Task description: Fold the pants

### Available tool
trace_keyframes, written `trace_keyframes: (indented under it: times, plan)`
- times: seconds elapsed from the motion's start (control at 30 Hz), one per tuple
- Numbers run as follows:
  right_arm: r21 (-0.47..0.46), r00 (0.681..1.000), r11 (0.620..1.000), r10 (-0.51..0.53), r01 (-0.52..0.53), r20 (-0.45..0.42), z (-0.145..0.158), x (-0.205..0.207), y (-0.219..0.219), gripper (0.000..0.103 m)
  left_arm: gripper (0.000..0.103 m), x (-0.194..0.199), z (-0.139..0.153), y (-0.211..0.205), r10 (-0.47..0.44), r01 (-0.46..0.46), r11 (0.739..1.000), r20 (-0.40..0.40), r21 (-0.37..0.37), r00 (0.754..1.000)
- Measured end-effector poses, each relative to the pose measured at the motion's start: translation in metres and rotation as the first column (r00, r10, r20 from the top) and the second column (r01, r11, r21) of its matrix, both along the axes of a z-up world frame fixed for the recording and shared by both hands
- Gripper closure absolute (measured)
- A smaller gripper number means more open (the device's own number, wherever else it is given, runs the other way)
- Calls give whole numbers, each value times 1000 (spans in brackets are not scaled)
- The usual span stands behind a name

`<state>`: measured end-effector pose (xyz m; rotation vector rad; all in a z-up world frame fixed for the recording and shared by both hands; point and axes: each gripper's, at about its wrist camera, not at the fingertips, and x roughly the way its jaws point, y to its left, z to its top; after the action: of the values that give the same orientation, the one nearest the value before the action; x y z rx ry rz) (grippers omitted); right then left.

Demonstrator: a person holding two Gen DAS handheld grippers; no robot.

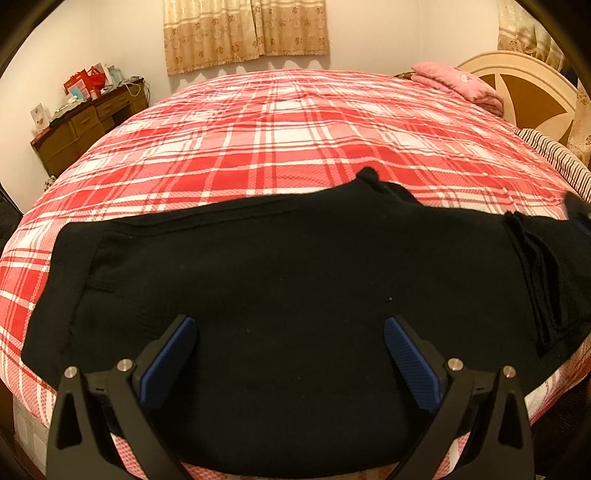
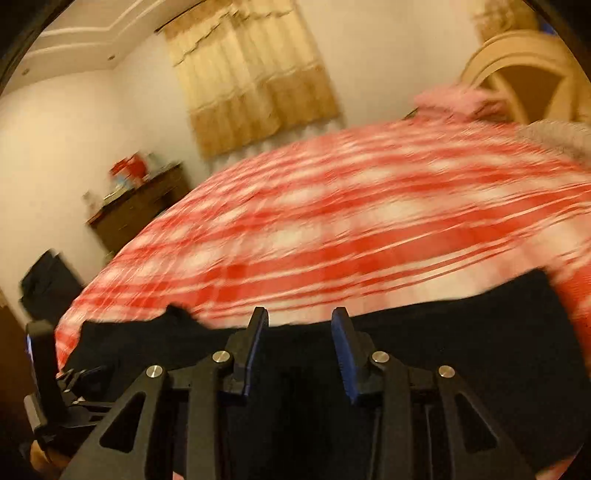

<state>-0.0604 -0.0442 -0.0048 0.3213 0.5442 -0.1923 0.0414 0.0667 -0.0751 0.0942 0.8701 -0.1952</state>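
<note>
Black pants (image 1: 295,280) lie flat on the near edge of a bed (image 1: 280,140) with a red and white check cover.

The left gripper (image 1: 290,330) hangs just above the pants with its two blue pads (image 1: 168,363) wide apart, and nothing is between them. The right gripper (image 2: 300,323) is tilted over the same pants (image 2: 461,332). Its pads (image 2: 343,354) stand closer together but there is a gap, and no cloth is pinched in it. That view is blurry. In it the left gripper (image 2: 48,369) shows at the left edge, near one end of the pants. A dark fold (image 1: 535,280) sits on the right part of the pants. Far off are a pink pillow (image 1: 458,83) by the headboard (image 1: 524,88), tan curtains (image 1: 245,31) on the wall, and a brown desk (image 1: 88,125) with red boxes on top.
</note>
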Motion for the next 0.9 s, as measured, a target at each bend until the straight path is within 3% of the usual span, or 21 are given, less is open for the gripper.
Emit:
trace_keyframes:
  times: [0.13, 0.2, 0.3, 0.4, 0.5, 0.57, 0.8, 0.9]
  plan:
    - [69, 992, 991, -107, 111, -61, -18, -29, -40, 65, 0, -3, 2, 8, -7, 8, 999, 15, -35, 1000]
    - [116, 991, 987, -101, 111, -86, -36, -36, -53, 65, 0, -7, 5, 21, 4, -3, 998, 19, -68, 1000]
    - [6, 990, 995, -97, 98, -101, -30, -27, -38, 62, 0, -12, 13, 48, 64, -61, 994, 29, -92, 998]
    - [41, 996, 997, -68, 70, -63, -23, -28, -30, 57, 0, -20, 23, 81, 145, -139, 985, 50, -103, 988]
    - [33, 999, 998, -46, 46, -3, -14, -36, -17, 57, 0, -31, 33, 119, 268, -260, 962, 104, -79, 958]
    - [14, 1000, 1000, -22, 22, -8, -12, -32, -8, 57, 0, -33, 34, 135, 316, -307, 948, 124, -85, 941]
    - [112, 998, 994, 13, -6, -62, -26, -26, -1, 57, 2, -22, 9, 187, 439, -417, 859, 8, -296, 898]
    - [130, 997, 991, 16, -5, -80, -29, -26, 0, 57, 2, -19, -1, 183, 425, -399, 868, 27, -294, 905]
